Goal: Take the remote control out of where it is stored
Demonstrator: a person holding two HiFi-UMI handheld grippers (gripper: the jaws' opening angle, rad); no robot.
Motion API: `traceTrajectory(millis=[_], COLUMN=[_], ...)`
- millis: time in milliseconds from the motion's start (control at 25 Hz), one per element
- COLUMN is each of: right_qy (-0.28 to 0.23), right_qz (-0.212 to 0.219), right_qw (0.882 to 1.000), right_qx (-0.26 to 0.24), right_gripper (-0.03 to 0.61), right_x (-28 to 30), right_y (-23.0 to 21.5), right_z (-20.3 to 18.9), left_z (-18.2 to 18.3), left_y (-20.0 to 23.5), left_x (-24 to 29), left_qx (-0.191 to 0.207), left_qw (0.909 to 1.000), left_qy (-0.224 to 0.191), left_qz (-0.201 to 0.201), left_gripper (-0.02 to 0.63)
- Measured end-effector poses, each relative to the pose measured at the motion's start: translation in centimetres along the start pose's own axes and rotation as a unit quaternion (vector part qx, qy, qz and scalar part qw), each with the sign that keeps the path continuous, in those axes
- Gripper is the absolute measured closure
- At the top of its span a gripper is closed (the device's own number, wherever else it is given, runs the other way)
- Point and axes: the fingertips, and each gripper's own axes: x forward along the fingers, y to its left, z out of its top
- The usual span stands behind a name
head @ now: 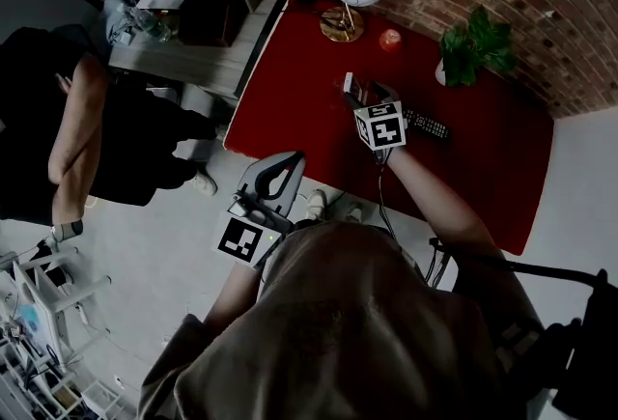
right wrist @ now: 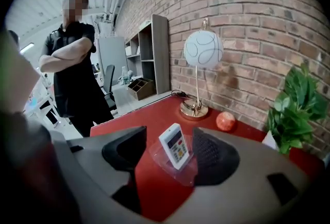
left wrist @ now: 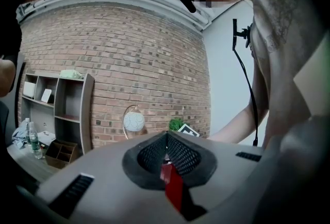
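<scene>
On the red desk (head: pixel 290 99), small white remote control with coloured buttons (right wrist: pixel 175 145) stands propped upright in its clear plastic holder (right wrist: pixel 179 176), easy to pinch. Right gripper (right wrist: pixel 169 138) jaws spread wide, framing it, no contact. Left gripper (left wrist: pixel 166 155) jaws pressed together, empty, parked off the desk edge.

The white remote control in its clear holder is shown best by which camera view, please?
The right gripper view: the white remote control stands propped in its clear holder between the right gripper's open fingers. The head view shows only a small pale shape beyond that gripper. The left gripper view does not show it.
</scene>
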Motion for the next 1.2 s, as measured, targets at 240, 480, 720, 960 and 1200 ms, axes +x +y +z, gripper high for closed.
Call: traceTrajectory(millis=[240, 480, 720, 960, 1200], right_qy=[0.039, 0.057, 0.096, 0.127, 0.140], right_qz=[-0.010, -0.036, -0.050, -0.078, -0.102], right_qw=[0.999, 0.998, 0.994, 0.988, 0.983], right_qx=[0.000, -0.013, 0.010, 0.046, 0.061], right_gripper=[0.304, 0.304, 0.304, 0.304, 0.305], right_x=[2.6, 5.2, 6.8, 8.9, 9.5], right_y=[0.8, 1.1, 2.0, 1.1, 0.2], right_z=[-0.4, -0.5, -0.8, -2.1, -2.5], left_z=[-0.5, -1.2, -1.8, -2.1, -2.1], left_y=[0.7, 1.6, 2.9, 4.1, 5.3], left_x=[-0.6, -1.2, -1.9, -2.2, -2.6], left_qx=[-0.009, -0.016, -0.026, -0.033, -0.035], left_qw=[0.9999, 0.9997, 0.9993, 0.9992, 0.9991], left_qy=[0.002, 0.000, 0.001, 0.001, 0.004], left_qz=[0.008, 0.019, 0.025, 0.023, 0.024], left_gripper=[0.604, 0.604, 0.604, 0.604, 0.604])
